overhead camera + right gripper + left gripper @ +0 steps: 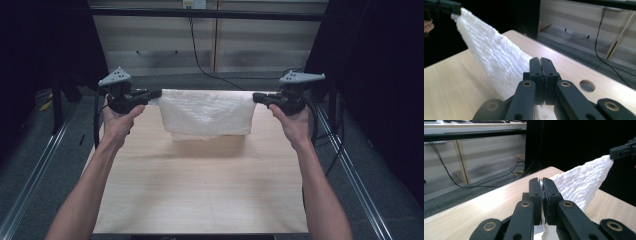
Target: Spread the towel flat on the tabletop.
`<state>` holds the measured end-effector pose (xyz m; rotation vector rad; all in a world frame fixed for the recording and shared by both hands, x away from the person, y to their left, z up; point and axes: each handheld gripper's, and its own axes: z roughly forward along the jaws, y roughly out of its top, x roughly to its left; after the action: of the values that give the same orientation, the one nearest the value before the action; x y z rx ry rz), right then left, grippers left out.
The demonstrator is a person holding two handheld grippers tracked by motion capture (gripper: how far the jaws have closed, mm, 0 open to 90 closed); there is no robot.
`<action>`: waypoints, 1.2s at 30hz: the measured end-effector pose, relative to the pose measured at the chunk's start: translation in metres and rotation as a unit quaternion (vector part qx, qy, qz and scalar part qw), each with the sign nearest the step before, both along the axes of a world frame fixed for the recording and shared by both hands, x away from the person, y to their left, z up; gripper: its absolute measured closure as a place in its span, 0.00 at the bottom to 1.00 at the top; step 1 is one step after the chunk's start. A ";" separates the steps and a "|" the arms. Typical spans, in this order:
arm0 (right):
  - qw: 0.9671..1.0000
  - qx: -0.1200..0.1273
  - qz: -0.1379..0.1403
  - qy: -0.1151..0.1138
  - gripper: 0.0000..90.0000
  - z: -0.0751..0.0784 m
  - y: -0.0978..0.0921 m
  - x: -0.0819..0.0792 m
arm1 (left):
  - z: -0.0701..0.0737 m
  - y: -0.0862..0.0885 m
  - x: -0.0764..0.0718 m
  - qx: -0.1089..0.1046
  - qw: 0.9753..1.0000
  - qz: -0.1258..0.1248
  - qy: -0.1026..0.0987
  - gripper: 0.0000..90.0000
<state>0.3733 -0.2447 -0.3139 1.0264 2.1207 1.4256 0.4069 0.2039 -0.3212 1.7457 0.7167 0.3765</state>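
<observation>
A white textured cloth (207, 114) hangs stretched above the far part of the wooden table (200, 190), its lower edge resting on the board. My left gripper (156, 93) is shut on the cloth's left top corner, and my right gripper (257, 97) is shut on the right top corner. In the left gripper view the jaws (542, 182) pinch the cloth (579, 182), which runs off to the other gripper (621, 151) at the upper right. In the right gripper view the closed jaws (540, 61) hold the cloth (491, 57), which rises to the far gripper (444, 7) at the upper left.
A person's forearms reach in from the bottom. Metal rails (30, 185) flank the table on both sides. A wooden cabinet (210, 40) with a dangling black cable (197, 55) stands behind. A round hole (587, 85) is in the tabletop near the right gripper. Black curtains hang at both sides.
</observation>
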 end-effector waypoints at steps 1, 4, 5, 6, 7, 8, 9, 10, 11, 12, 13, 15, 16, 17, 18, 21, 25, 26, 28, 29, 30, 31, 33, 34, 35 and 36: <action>1.000 -0.003 0.004 0.002 0.99 -0.005 0.000 -0.006 | -0.003 0.001 -0.005 0.003 1.000 -0.005 -0.003 0.96; 1.000 -0.004 0.010 0.014 0.99 -0.023 -0.001 -0.019 | -0.014 0.005 -0.013 0.018 1.000 -0.005 -0.002 0.96; 1.000 -0.006 0.012 0.018 0.99 -0.029 -0.002 -0.023 | -0.018 0.007 -0.016 0.012 1.000 -0.004 0.001 0.96; 1.000 -0.003 0.016 0.021 0.99 -0.034 -0.002 -0.027 | -0.022 0.009 -0.020 0.010 1.000 -0.008 0.000 0.96; 1.000 -0.006 0.019 0.025 0.99 -0.039 -0.001 -0.030 | -0.026 0.010 -0.024 0.009 1.000 -0.012 0.002 0.96; 0.999 -0.005 0.025 0.029 0.99 -0.048 0.000 -0.037 | -0.030 0.011 -0.029 0.010 1.000 -0.012 0.003 0.96; 0.999 -0.005 0.025 0.029 0.99 -0.048 0.000 -0.037 | -0.033 0.011 -0.032 0.009 1.000 -0.015 0.003 0.96; 0.999 -0.007 0.027 0.031 0.99 -0.051 0.001 -0.039 | -0.039 0.013 -0.037 0.011 1.000 -0.015 0.006 0.96; 0.999 -0.007 0.030 0.035 0.99 -0.057 0.002 -0.043 | -0.044 0.014 -0.042 0.007 1.000 -0.014 0.009 0.96; 0.999 -0.007 0.033 0.039 0.99 -0.063 0.003 -0.046 | -0.050 0.016 -0.045 0.008 1.000 -0.021 0.014 0.96; 0.998 -0.005 0.034 0.044 0.99 -0.069 0.003 -0.049 | -0.057 0.017 -0.049 0.011 1.000 -0.019 0.021 0.96; 0.998 -0.001 0.038 0.055 0.99 -0.082 0.004 -0.055 | -0.070 0.020 -0.058 0.009 0.999 -0.024 0.031 0.96; 0.997 -0.002 0.040 0.060 0.99 -0.089 0.004 -0.058 | -0.076 0.022 -0.063 0.011 0.999 -0.023 0.036 0.96; 0.997 0.002 0.041 0.065 0.99 -0.094 0.004 -0.061 | -0.084 0.024 -0.069 0.017 0.998 -0.025 0.047 0.96; 0.997 0.005 0.045 0.070 0.99 -0.101 0.004 -0.066 | -0.089 0.025 -0.073 0.019 0.998 -0.028 0.052 0.96; 0.996 0.011 0.052 0.076 0.99 -0.111 0.005 -0.076 | -0.104 0.030 -0.089 0.028 0.997 -0.040 0.065 0.96; 0.994 -0.008 0.064 0.089 0.98 -0.125 0.009 -0.089 | -0.121 0.032 -0.102 0.033 0.996 -0.043 0.076 0.96; 0.993 -0.006 0.064 0.096 0.98 -0.130 0.010 -0.091 | -0.125 0.031 -0.105 0.035 0.995 -0.043 0.080 0.96; 0.992 -0.011 0.068 0.104 0.98 -0.137 0.011 -0.094 | -0.130 0.030 -0.109 0.038 0.994 -0.052 0.089 0.96; 0.992 -0.012 0.069 0.106 0.98 -0.139 0.011 -0.096 | -0.132 0.029 -0.112 0.044 0.994 -0.053 0.090 0.96; 0.992 -0.014 0.072 0.107 0.98 -0.140 0.012 -0.098 | -0.134 0.029 -0.114 0.050 0.993 -0.059 0.091 0.95; 0.991 -0.019 0.074 0.110 0.97 -0.141 0.013 -0.100 | -0.137 0.029 -0.117 0.054 0.992 -0.060 0.093 0.95; 0.991 -0.019 0.076 0.112 0.97 -0.144 0.013 -0.103 | -0.143 0.029 -0.121 0.071 0.991 -0.065 0.097 0.95; 0.990 -0.014 0.075 0.116 0.96 -0.146 0.013 -0.105 | -0.147 0.027 -0.122 0.088 0.989 -0.062 0.097 0.95; 0.990 -0.019 0.076 0.121 0.95 -0.149 0.014 -0.106 | -0.152 0.027 -0.122 0.090 0.988 -0.063 0.107 0.94; 0.989 -0.024 0.075 0.125 0.94 -0.152 0.015 -0.107 | -0.155 0.026 -0.123 0.089 0.987 -0.070 0.115 0.94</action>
<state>0.2662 -0.2300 -0.4661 1.0966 2.4443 1.3653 0.2841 0.2300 -0.4765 2.0193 0.7349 0.1474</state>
